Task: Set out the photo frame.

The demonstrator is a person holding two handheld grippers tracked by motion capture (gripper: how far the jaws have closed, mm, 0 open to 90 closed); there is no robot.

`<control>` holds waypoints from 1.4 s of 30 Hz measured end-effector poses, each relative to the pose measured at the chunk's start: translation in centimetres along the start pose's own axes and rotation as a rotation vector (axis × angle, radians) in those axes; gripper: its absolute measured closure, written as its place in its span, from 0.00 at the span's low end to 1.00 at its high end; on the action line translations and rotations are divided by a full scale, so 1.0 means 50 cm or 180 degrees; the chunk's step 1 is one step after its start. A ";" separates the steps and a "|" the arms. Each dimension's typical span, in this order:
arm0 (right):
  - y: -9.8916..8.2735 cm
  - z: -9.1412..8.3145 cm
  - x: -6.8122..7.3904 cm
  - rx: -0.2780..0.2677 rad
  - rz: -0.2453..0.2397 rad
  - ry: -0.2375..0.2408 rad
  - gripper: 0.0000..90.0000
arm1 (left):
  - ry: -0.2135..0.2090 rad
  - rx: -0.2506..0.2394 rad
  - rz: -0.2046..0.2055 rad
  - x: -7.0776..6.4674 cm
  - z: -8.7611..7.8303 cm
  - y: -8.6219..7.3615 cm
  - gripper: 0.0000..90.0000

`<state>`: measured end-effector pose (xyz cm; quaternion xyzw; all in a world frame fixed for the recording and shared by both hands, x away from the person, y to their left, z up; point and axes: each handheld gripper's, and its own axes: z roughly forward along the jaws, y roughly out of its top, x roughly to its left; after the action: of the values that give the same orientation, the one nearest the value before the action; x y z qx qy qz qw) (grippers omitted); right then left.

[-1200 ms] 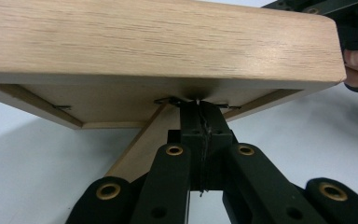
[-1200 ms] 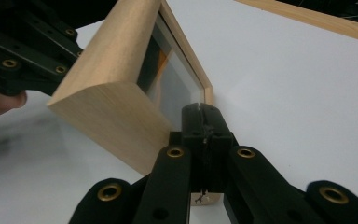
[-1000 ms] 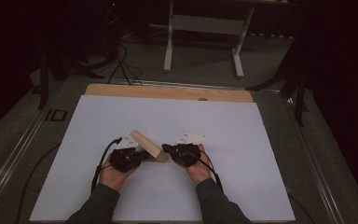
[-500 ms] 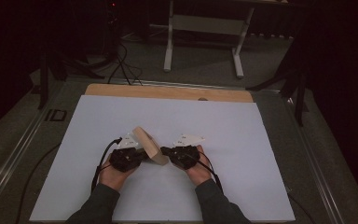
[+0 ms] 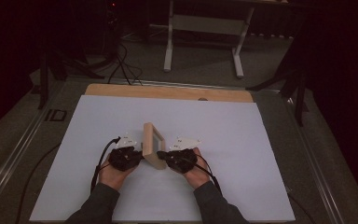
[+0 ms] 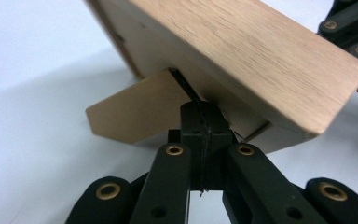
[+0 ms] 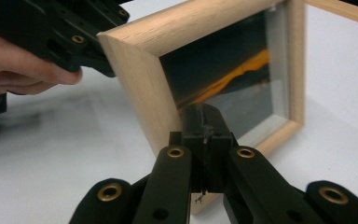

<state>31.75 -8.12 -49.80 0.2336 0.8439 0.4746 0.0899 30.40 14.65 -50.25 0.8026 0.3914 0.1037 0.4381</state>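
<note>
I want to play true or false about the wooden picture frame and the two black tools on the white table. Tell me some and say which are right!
1. The picture frame stands between the left tool and the right tool. True.
2. Both tools have their jaws wide open. False: both are shut, tips pressed together.
3. The frame has a prop leg folded out at its back. True, seen in the left tool's view.
4. The frame lies flat, face down on the white table. False: it stands up on edge, tilted.
5. The frame is made of black metal. False: it is light wood with a glass front.
</note>
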 end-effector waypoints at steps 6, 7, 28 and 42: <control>0.002 0.005 0.014 0.0016 -0.0043 0.0067 0.99 | -0.0016 -0.0021 -0.0052 0.006 0.000 -0.001 1.00; 0.002 0.005 0.014 0.0016 -0.0043 0.0067 0.99 | -0.0016 -0.0021 -0.0052 0.006 0.000 -0.001 1.00; 0.005 -0.004 0.023 0.0000 -0.0102 0.0022 0.94 | 0.0029 -0.0118 -0.0200 0.024 -0.012 -0.005 0.93; 0.011 -0.035 0.011 -0.0085 -0.0078 -0.0099 0.86 | 0.0161 -0.0286 -0.0297 0.035 -0.045 -0.002 0.82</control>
<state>30.79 -8.93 -48.39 0.2293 0.8388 0.4810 0.1119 30.38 17.36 -49.29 0.7601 0.4343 0.1208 0.4681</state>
